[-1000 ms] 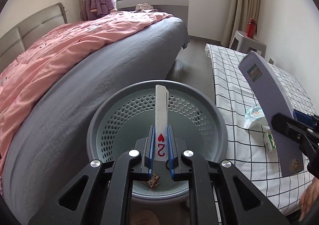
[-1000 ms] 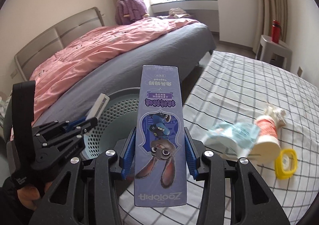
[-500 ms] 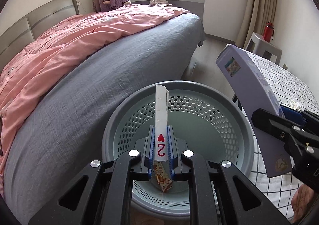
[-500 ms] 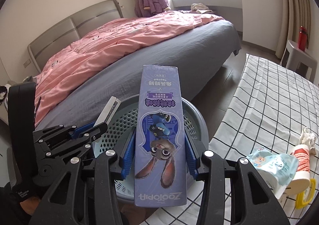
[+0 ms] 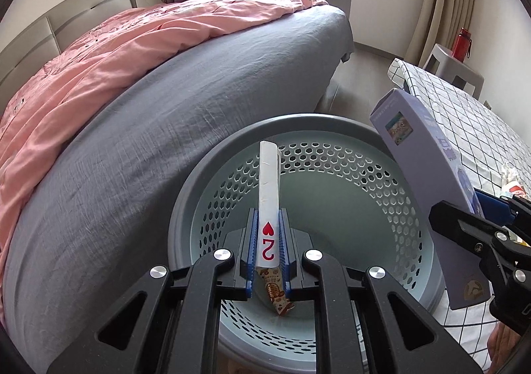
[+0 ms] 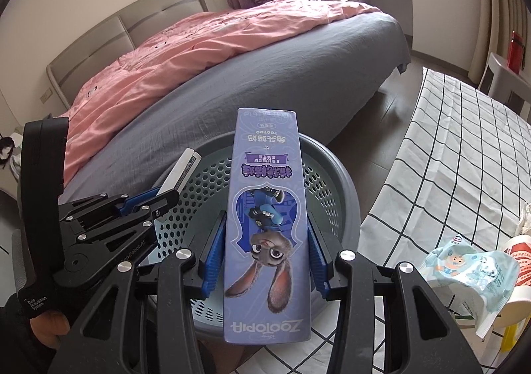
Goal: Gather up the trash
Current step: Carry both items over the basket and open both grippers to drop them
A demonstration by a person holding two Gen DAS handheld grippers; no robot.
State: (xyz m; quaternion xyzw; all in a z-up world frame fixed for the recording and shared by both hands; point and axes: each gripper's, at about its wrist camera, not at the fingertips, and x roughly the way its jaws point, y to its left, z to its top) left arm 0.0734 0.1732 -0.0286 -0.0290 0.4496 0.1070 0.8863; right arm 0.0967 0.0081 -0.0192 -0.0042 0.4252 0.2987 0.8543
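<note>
My left gripper (image 5: 268, 234) is shut on a white playing-card box (image 5: 268, 194) with a red heart and a 2, held upright over the grey perforated basket (image 5: 348, 181). A brown snack wrapper (image 5: 277, 291) lies in the basket's bottom. My right gripper (image 6: 265, 241) is shut on a long purple Zootopia box (image 6: 265, 224), held over the basket's right rim (image 6: 345, 181). The left gripper with the card box (image 6: 179, 175) shows at the left of the right wrist view. The purple box (image 5: 431, 175) shows at the right of the left wrist view.
A bed with a grey sheet (image 5: 149, 148) and pink duvet (image 5: 99, 52) lies close behind the basket. A checked cloth table (image 6: 464, 148) at the right holds a light-blue packet (image 6: 471, 274), a cup (image 6: 517, 261) and a yellow item. A stool with a red bottle (image 5: 462, 42) stands beyond.
Both grippers have swung left, away from the table, with their boxes still held. The basket now sits under both, and the table items have slid to the right edge.
</note>
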